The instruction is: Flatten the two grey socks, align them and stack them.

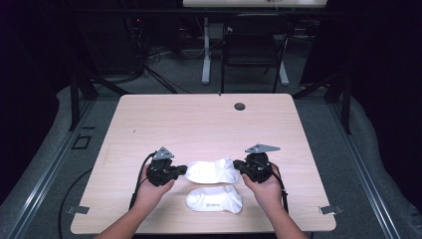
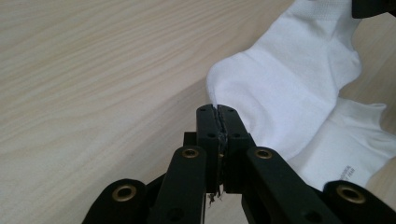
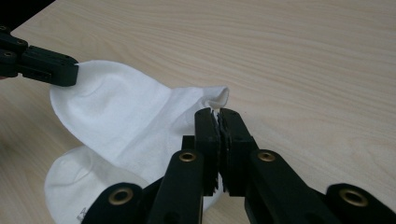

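Holding one end each, the two grippers carry a white sock between them just above the table (image 1: 149, 119). Left gripper (image 1: 183, 170): jaws pressed together on a thin pinch of fabric at the sock's rounded end, only the very edge caught at the jaw tips, as the left gripper view shows. Upper sock (image 1: 211, 171): stretched between both grips, sagging slightly in the middle, its near edge over or just beside the second sock (image 1: 215, 199), which lies flat on the wood nearer the person. Right gripper (image 1: 240, 167): jaws likewise clamped, on a small fold at the sock's open end. Risks, as judged: either shallow pinch may slip if the hands pull apart harder; uneven lifting may twist the sock; lowering it off line may leave the pair misaligned.
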Demonstrator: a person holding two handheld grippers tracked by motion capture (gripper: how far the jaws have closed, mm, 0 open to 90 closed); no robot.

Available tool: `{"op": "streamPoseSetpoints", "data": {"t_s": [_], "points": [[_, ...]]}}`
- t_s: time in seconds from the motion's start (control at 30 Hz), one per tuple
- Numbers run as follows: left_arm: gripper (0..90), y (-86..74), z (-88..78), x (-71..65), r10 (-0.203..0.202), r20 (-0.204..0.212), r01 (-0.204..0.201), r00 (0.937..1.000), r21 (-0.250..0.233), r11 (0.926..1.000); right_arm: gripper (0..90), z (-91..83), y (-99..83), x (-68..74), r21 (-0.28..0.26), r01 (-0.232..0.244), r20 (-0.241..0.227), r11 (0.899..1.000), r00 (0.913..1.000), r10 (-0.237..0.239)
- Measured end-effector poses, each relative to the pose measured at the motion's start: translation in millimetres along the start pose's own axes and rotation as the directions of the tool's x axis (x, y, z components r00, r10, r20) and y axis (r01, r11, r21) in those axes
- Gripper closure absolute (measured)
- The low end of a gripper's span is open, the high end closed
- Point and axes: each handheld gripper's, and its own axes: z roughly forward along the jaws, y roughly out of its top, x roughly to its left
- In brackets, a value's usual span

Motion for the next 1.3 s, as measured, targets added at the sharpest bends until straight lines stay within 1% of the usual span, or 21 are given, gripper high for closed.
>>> {"op": "streamPoseSetpoints", "data": {"t_s": [0.13,0.2,0.23,0.37,0.4,0.47,0.5,0.53,0.6,0.67,0.7,0.73,0.77,0.9,0.93,1.0,1.13,1.17,1.2,1.23,1.3], "points": [[89.1,-4.3,-3.8,-4.8,0.0,0.018,0.0,0.9998,-0.005,1.0,87.0,-5.5,-2.8,5.1,0.007,0.035,0.009,0.999,0.9993,-0.035],[89.1,-6.5,-5.5,-6.7,-0.003,0.025,0.003,0.9997,-0.012,0.9999,87.0,-7.5,-4.8,6.9,0.01,0.044,0.003,0.999,0.999,-0.045],[89.2,-7.9,-6.2,-8.0,-0.008,0.029,0.009,0.9996,-0.012,0.9999,87.0,-8.3,-5.8,7.9,0.01,0.038,0.005,0.999,0.9993,-0.038],[89.1,-14.2,-7.9,-10.6,0.0,0.032,0.0,0.9995,0.0,1.0,87.0,-11.5,-10.9,11.3,0.018,0.048,-0.005,0.999,0.9988,-0.048],[89.1,-16.1,-8.0,-11.3,-0.008,0.034,0.008,0.9994,-0.005,1.0,87.0,-12.2,-12.5,12.0,0.021,0.051,-0.006,0.998,0.9987,-0.051],[89.1,-19.2,-10.0,-11.8,-0.013,0.039,0.013,0.9992,-0.004,0.9999,87.0,-14.5,-18.5,13.8,0.022,0.043,-0.014,0.999,0.999,-0.043],[89.1,-22.4,-11.9,-13.2,-0.022,0.045,0.022,0.9988,-0.005,0.9997,87.0,-15.6,-20.5,14.1,0.028,0.04,-0.017,0.999,0.9991,-0.04],[89.1,-22.4,-11.9,-13.2,-0.022,0.045,0.022,0.9988,-0.005,0.9997,87.0,-15.6,-20.5,14.1,0.028,0.04,-0.017,0.999,0.9991,-0.04],[89.1,-25.6,-13.6,-15.7,-0.023,0.049,0.023,0.9985,0.0,0.9997,87.0,-17.1,-27.1,16.2,0.035,0.037,-0.025,0.999,0.999,-0.036],[89.1,-29.6,-14.3,-19.0,-0.013,0.05,0.012,0.9987,0.006,0.9999,87.0,-17.6,-29.2,17.2,0.037,0.037,-0.024,0.999,0.9991,-0.036],[89.1,-30.9,-14.4,-20.4,-0.016,0.05,0.016,0.9986,0.004,0.9999,87.0,-18.4,-31.6,17.8,0.038,0.039,-0.022,0.998,0.999,-0.039],[89.1,-33.4,-14.8,-23.2,-0.01,0.052,0.01,0.9986,0.007,0.9999,87.0,-20.1,-34.2,18.0,0.037,0.036,-0.027,0.999,0.999,-0.035],[89.1,-33.4,-14.8,-23.2,-0.01,0.052,0.01,0.9986,0.007,0.9999,87.0,-21.1,-35.8,18.4,0.032,0.027,-0.029,0.999,0.9992,-0.026],[89.1,-36.8,-16.9,-28.0,-0.007,0.06,0.006,0.9982,0.012,0.9999,87.0,-23.2,-40.2,19.4,0.027,0.019,-0.034,0.999,0.9993,-0.018],[89.1,-37.6,-17.3,-29.3,-0.003,0.055,0.002,0.9985,0.015,0.9999,87.0,-24.1,-41.7,19.5,0.032,0.023,-0.034,0.999,0.9992,-0.022],[89.1,-39.4,-17.4,-31.2,0.002,0.06,-0.003,0.9982,0.019,0.9998,87.0,-25.3,-44.8,19.7,0.036,0.023,-0.036,0.999,0.9991,-0.022],[89.1,-43.7,-16.7,-35.2,0.018,0.063,-0.02,0.9979,0.032,0.9993,87.0,-27.6,-50.6,19.8,0.039,0.013,-0.034,0.999,0.9993,-0.011],[89.1,-44.7,-15.6,-36.5,0.014,0.059,-0.015,0.9982,0.03,0.9994,87.0,-27.8,-52.6,19.8,0.04,0.009,-0.035,0.999,0.9993,-0.007],[89.0,-45.1,-15.2,-36.9,0.016,0.062,-0.018,0.9979,0.035,0.9992,86.9,-27.8,-53.8,19.9,0.04,0.01,-0.034,0.999,0.9994,-0.008],[89.0,-45.8,-14.5,-37.7,0.015,0.062,-0.018,0.998,0.034,0.9993,87.0,-28.3,-54.1,19.6,0.051,0.015,-0.034,0.999,0.9993,-0.013],[89.1,-47.2,-13.2,-39.4,0.019,0.064,-0.022,0.9978,0.039,0.999,87.0,-28.3,-55.7,20.1,0.051,0.021,-0.03,0.998,0.9994,-0.019]]}}
